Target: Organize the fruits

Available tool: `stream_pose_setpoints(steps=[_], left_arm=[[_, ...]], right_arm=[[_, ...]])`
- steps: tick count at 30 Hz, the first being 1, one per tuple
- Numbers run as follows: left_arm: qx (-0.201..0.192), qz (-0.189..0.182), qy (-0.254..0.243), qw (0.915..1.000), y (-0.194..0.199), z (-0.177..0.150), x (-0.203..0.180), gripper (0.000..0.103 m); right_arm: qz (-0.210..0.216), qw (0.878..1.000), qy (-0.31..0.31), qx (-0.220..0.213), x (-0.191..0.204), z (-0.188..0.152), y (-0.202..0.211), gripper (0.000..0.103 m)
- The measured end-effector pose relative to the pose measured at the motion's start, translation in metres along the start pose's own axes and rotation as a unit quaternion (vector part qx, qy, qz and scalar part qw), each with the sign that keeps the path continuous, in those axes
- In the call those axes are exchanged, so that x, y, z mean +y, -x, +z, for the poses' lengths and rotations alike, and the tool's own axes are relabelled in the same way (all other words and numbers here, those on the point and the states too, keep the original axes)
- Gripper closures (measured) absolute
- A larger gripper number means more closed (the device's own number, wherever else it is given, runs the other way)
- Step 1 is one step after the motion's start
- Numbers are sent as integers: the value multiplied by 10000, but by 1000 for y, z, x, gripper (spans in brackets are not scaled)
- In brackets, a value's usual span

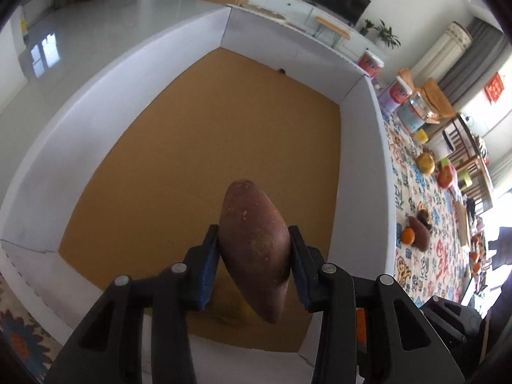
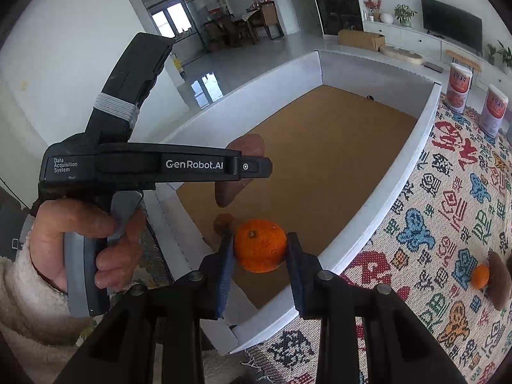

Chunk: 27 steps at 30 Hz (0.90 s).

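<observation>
I've got the left gripper (image 1: 254,240) clamped on a sweet potato (image 1: 254,243) and the right gripper (image 2: 260,249) clamped on an orange (image 2: 260,244) — both over the empty box (image 1: 361,121); several fruits (image 1: 419,232) wait on the cloth (image 1: 412,272).

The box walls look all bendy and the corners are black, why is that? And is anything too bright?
Left wrist view: the fisheye lens bows the straight box walls and leaves black corners; the window at the right edge is washed out, and the floor mirrors a window. Right wrist view: the same bending and black corners, floor glare again; the orange looks sharp.
</observation>
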<state>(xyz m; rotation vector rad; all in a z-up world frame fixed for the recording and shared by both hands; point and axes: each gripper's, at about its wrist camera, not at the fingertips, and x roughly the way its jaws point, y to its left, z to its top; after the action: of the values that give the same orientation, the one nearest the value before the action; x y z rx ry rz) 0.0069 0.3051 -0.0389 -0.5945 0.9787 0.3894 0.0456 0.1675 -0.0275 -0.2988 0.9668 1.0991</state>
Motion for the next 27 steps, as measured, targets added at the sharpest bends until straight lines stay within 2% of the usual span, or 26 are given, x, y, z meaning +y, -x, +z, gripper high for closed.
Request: stream_pose_setpoints(steps=[1, 2, 3, 4, 6, 7, 8, 11, 13, 15, 18, 20, 22, 24, 27], left_arm=[[-60, 55, 6, 10000, 0, -1, 0, 50], [-144, 57, -15, 9999, 2, -1, -1, 45], [-230, 68, -32, 9997, 6, -2, -3, 34], [-338, 60, -51, 9994, 10, -3, -6, 29], [-532, -17, -160, 9985, 18, -5, -14, 27], [-616, -88, -244, 9978, 23, -5, -19, 26], [-711, -159, -331, 9968, 28, -8, -25, 26], [-932, -426, -665, 9925, 40, -23, -52, 22], [-956, -667, -1024, 9879, 45, -37, -80, 21], [-914, -981, -1537, 9790, 49, -54, -114, 20], [-821, -1425, -2250, 9604, 47, -80, -167, 17], [-680, -1604, -2539, 9514, 40, -96, -197, 17], [-567, -1817, -2707, 9436, 33, -110, -219, 17], [-440, -1947, -2787, 9394, 26, -121, -238, 17], [-445, -1917, -2890, 9369, 11, -132, -258, 17]], right_arm=[[-64, 10000, 8, 72, 1, -1, -8, 70], [-119, 9998, -2, 129, 0, -3, -14, 67], [-163, 9998, -25, 149, -1, -5, -16, 62], [-73, 10000, -42, 53, -2, -6, -13, 56], [13, 9997, -122, -187, -6, -11, 1, 42], [-34, 9994, -171, -310, -9, -14, 12, 28], [-102, 9987, -211, -458, -13, -18, 23, 20], [-328, 9934, -483, -992, -32, -46, 60, 12], [-584, 9857, -837, -1339, -52, -76, 83, 8], [-992, 9753, -1296, -1486, -81, -104, 105, 7], [-1824, 9548, -1777, -1531, -131, -148, 150, 7], [-2274, 9368, -2137, -1584, -162, -178, 194, 7], [-2554, 9157, -2515, -1816, -184, -207, 245, 7], [-2883, 8939, -2722, -2091, -192, -233, 303, 7], [-3549, 8684, -2591, -2298, -179, -252, 391, 7]])
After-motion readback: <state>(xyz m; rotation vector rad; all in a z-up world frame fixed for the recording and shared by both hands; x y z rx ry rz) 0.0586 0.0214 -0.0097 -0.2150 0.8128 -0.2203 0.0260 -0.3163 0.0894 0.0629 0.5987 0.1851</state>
